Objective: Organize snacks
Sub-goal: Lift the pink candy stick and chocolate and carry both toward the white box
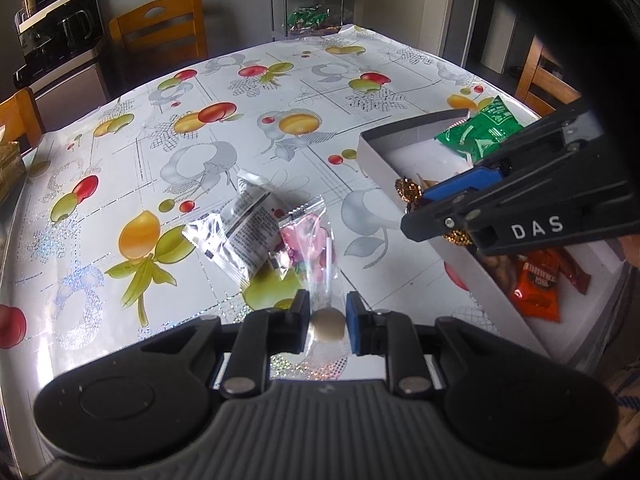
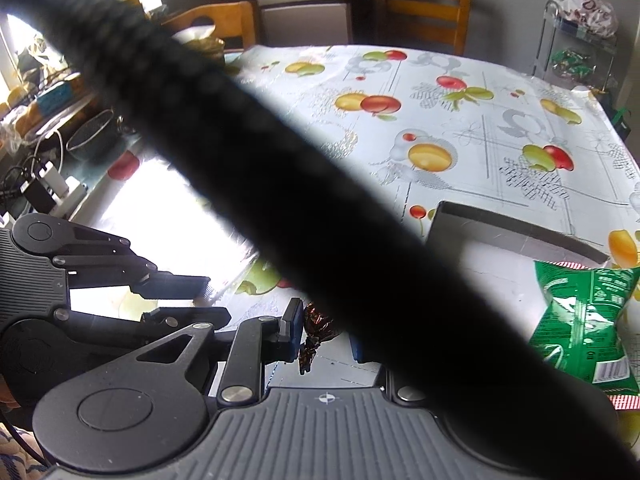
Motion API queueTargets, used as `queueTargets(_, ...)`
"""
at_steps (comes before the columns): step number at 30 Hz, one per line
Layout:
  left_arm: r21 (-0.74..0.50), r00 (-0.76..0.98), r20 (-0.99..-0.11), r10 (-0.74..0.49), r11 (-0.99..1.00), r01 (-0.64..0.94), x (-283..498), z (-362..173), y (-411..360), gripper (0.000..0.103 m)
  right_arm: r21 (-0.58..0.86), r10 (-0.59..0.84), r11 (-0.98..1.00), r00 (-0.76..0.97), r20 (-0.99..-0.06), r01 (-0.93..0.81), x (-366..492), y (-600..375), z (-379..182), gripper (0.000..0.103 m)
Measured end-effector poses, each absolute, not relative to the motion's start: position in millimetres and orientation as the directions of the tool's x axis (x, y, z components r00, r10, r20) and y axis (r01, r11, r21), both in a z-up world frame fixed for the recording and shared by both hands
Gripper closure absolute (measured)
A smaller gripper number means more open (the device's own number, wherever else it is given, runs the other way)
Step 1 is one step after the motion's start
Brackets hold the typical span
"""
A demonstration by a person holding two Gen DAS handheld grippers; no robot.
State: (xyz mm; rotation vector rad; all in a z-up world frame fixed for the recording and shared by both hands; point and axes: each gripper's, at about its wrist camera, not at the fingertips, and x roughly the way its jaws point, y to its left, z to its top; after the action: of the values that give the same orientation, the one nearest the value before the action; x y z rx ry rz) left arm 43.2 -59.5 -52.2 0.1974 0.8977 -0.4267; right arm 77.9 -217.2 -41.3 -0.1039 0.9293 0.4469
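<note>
In the left wrist view my left gripper [image 1: 328,320] is shut on a clear-wrapped lollipop [image 1: 328,325]. Its beige ball sits between the pads and its white stick points away, just above the table. Beyond it lie a clear packet of pink sweets [image 1: 306,240] and a silver packet [image 1: 240,232] on the fruit-print tablecloth [image 1: 160,140]. My right gripper [image 1: 416,213] hovers over the white box [image 1: 374,156], shut on a gold-brown foil candy [image 1: 408,190]. The right wrist view shows that foil candy [image 2: 316,332] between the right gripper's [image 2: 325,338] pads. My left gripper [image 2: 216,298] is at the left there.
The white box [image 2: 500,232] holds a green snack bag [image 2: 584,320], seen as a green bag [image 1: 480,132], and orange packets [image 1: 536,288]. A thick black cable [image 2: 280,184] crosses the right wrist view and hides the right pad. Wooden chairs [image 1: 160,28] and a wire rack [image 1: 308,4] stand behind the table.
</note>
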Motion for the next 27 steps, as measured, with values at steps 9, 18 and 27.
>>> queueTargets(9, -0.011, 0.550, -0.780, -0.299, 0.885, 0.465, 42, -43, -71, 0.086, 0.108, 0.319, 0.916, 0.538, -0.780, -0.386, 73, -230, -36, 0.078)
queueTargets(18, -0.007, 0.548, -0.770, -0.328, 0.863, 0.506, 47, -34, -86, 0.086, 0.107, 0.305, 0.928, 0.558, -0.772, -0.358, 67, -241, -33, 0.078)
queueTargets(27, -0.014, 0.529, -0.760, -0.377, 0.824, 0.567, 49, -29, -110, 0.086, 0.099, 0.263, 0.949, 0.585, -0.767, -0.298, 62, -263, -30, 0.078)
